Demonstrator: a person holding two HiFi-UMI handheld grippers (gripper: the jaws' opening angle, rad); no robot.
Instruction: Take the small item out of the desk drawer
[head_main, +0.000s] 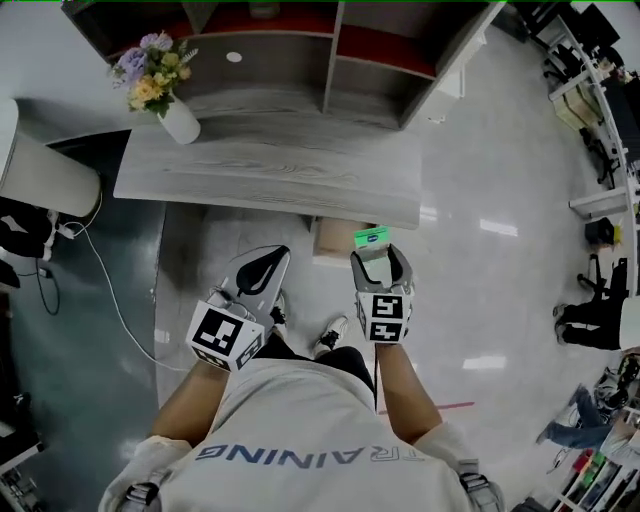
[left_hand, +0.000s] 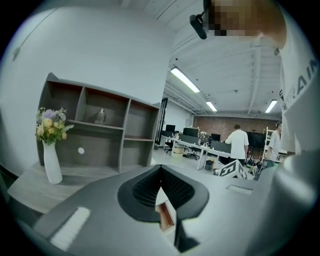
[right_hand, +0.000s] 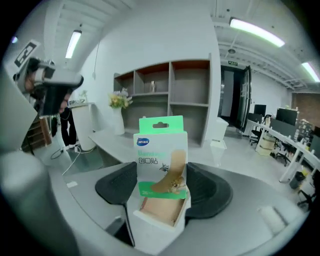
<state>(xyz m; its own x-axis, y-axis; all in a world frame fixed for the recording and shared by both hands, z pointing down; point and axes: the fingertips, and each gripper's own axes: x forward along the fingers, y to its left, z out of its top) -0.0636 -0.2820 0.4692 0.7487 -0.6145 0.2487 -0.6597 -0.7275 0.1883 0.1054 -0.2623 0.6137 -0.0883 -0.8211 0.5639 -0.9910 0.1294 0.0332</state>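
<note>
A small green-and-white plaster box (head_main: 371, 238) (right_hand: 161, 155) stands upright between the black pads of my right gripper (head_main: 378, 256) (right_hand: 162, 187), which is shut on it. It hangs in the air just in front of the grey desk's (head_main: 270, 170) front edge. Under that edge, left of the box, the tan inside of the pulled-out drawer (head_main: 328, 240) shows. My left gripper (head_main: 262, 268) (left_hand: 160, 172) hovers to the left at about the same height, its pads closed together with nothing held. Only a sliver of the drawer shows through the slit below them.
A white vase of flowers (head_main: 178, 118) (left_hand: 51, 160) stands on the desk's left part, in front of a shelf unit (head_main: 300, 50). A white cable (head_main: 100, 270) runs over the floor at left beside a white rounded unit (head_main: 40, 175). The person's shoes (head_main: 332, 335) are below the grippers.
</note>
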